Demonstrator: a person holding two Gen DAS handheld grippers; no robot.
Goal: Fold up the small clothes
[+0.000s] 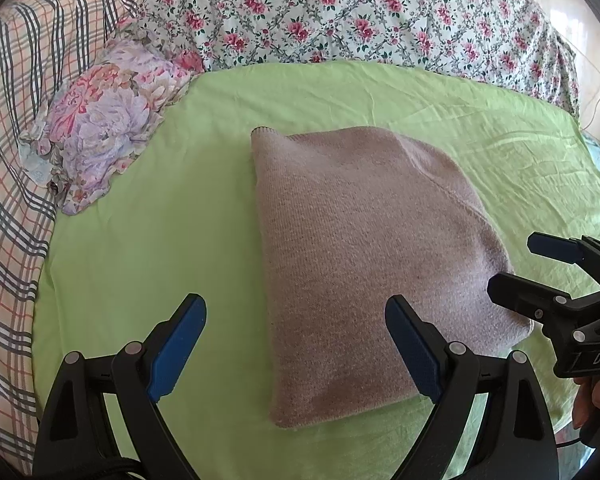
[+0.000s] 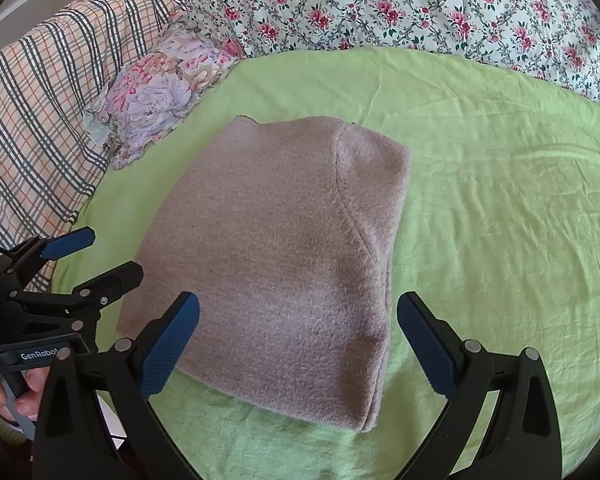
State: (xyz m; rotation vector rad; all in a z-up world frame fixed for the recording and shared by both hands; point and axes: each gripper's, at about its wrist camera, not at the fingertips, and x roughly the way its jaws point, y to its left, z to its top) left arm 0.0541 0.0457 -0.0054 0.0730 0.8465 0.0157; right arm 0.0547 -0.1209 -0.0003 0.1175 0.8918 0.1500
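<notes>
Pink sweater (image 2: 276, 264) folded, seam facing right gripper (image 2: 298, 344)

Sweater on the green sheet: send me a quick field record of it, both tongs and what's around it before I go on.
garment: pinkish-beige knit sweater, folded into a compact block
surface: green sheet, wrinkled
left tongs: open, holding nothing, over the sweater's near left edge
right tongs: open, holding nothing, over the sweater's near edge
contact: neither tongs visibly touches the sweater
far left: floral purple-pink cloth, bunched, apart from the sweater
behind: rose-print quilt
left: plaid blanket
</notes>
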